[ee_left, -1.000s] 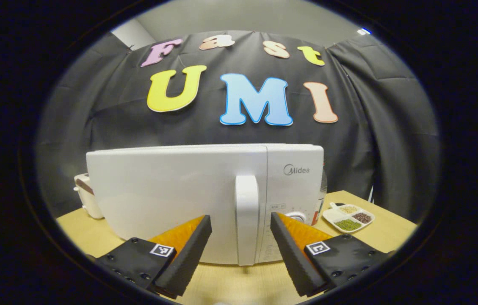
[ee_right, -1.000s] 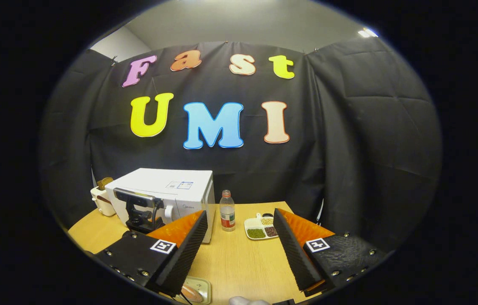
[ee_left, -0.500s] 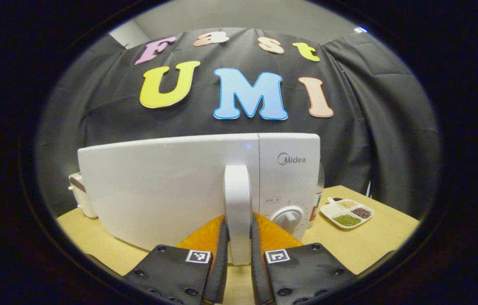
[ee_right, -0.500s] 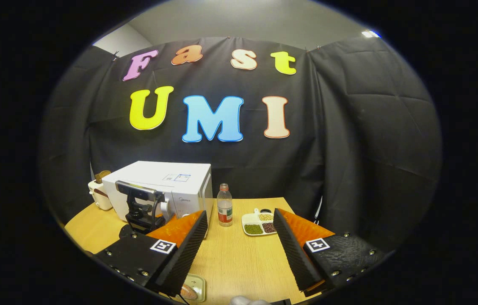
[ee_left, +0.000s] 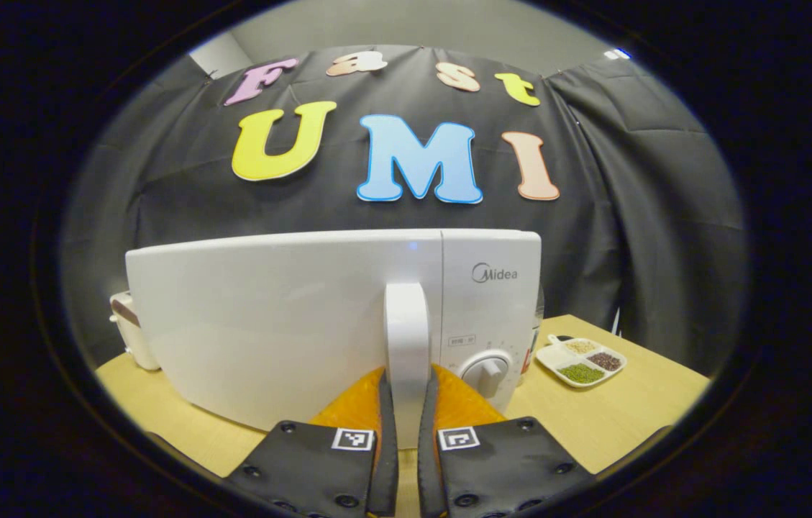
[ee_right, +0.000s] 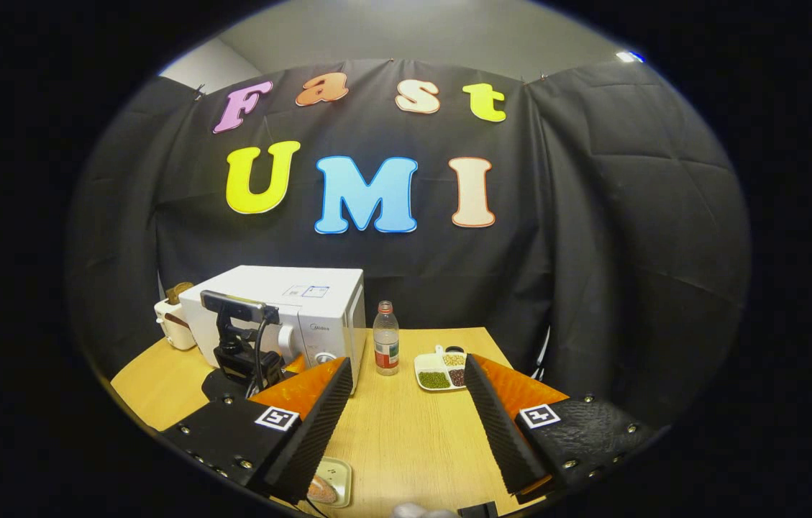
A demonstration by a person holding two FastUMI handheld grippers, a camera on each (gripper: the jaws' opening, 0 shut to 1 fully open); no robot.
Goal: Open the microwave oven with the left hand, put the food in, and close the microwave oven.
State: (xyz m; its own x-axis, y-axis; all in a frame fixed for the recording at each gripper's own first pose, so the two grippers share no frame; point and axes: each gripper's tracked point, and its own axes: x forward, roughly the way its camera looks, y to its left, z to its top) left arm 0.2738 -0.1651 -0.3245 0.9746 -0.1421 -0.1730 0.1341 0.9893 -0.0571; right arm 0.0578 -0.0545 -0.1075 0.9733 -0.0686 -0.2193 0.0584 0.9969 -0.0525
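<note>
Since a second ago the left gripper (ee_left: 406, 403) has closed; its fingers now pinch the handle (ee_left: 406, 338) of the microwave (ee_left: 269, 316) at frame centre, ready to pull. The right gripper (ee_right: 406, 410) hangs spread above the food (ee_right: 321, 491), lower centre.

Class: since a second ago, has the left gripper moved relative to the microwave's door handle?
Yes. The left gripper has closed in on the door handle of the microwave, its fingers now clamping it.
</note>
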